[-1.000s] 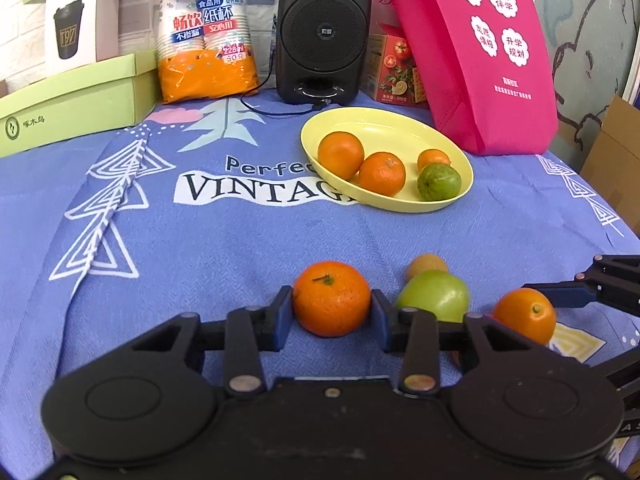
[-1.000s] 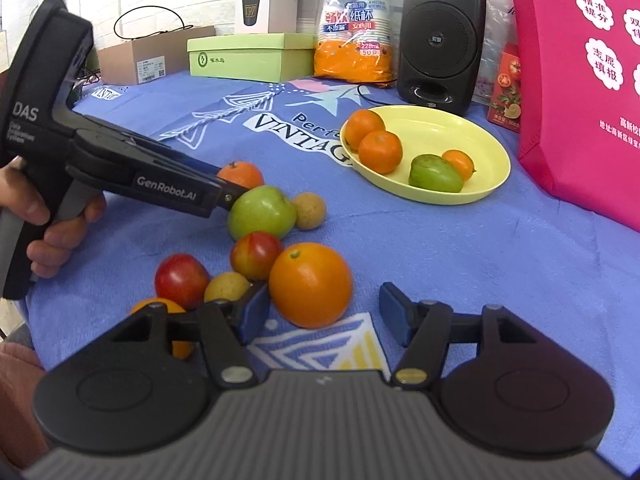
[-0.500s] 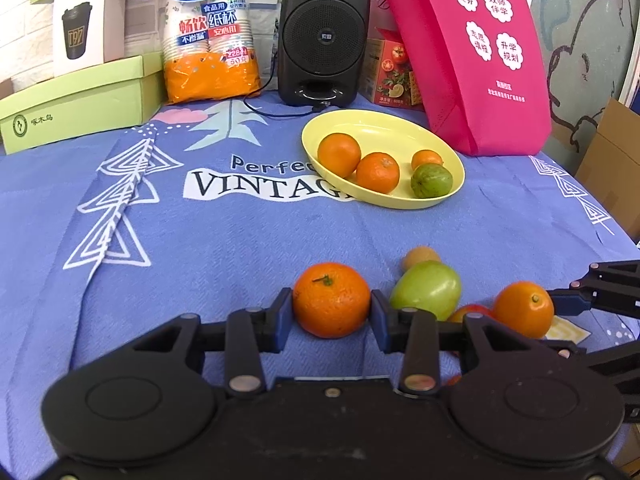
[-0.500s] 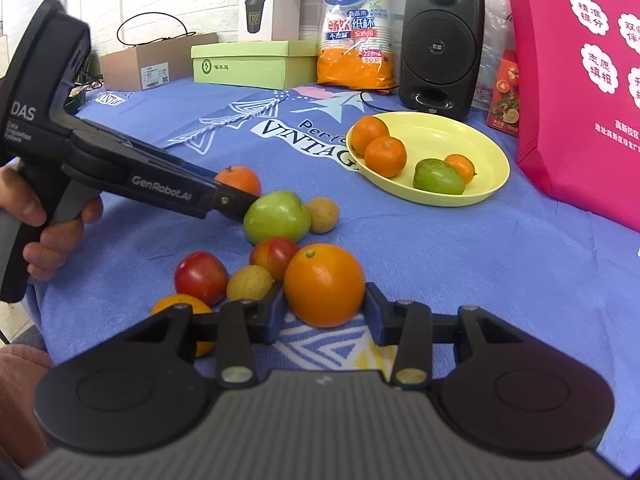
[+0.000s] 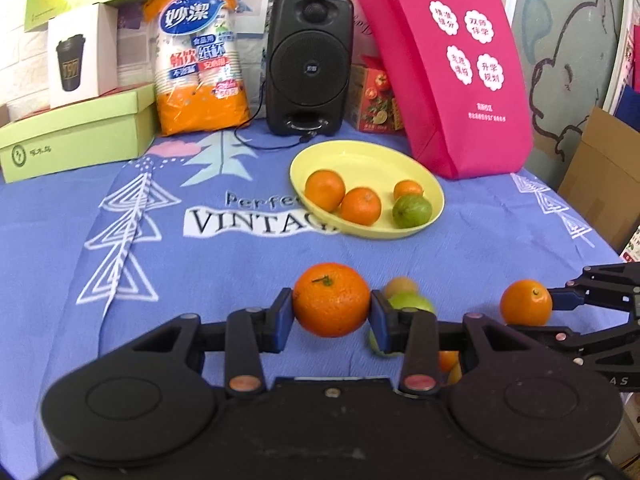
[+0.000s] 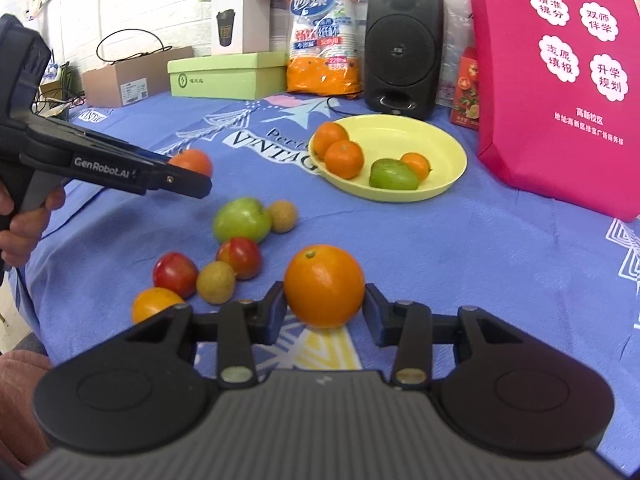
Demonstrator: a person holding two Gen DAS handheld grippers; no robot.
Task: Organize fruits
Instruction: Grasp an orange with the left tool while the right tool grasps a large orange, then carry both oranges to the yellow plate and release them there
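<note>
My left gripper [image 5: 331, 314] is shut on a tangerine [image 5: 331, 299] with a green stem, held clear of the blue cloth. My right gripper [image 6: 325, 307] is shut on a smooth orange [image 6: 324, 285], also raised. The yellow plate [image 6: 444, 140] lies farther back with three oranges and a green fruit [image 6: 392, 176] in it. Loose on the cloth near me are a green apple [image 6: 242, 219], two brown round fruits, two red fruits [image 6: 240, 257] and a small orange [image 6: 156, 307]. In the right wrist view the left gripper [image 6: 192, 178] and its tangerine show at left.
A pink bag [image 6: 560, 80] stands right of the plate. A black speaker [image 5: 310, 68], a pack of paper cups [image 5: 200, 56] and a green box [image 5: 76, 136] line the back. A hand [image 6: 24, 220] holds the left tool.
The right gripper closed on the orange and lifted it off the cloth. The left gripper rose with its tangerine, and the loose fruit now sits lower in view.
</note>
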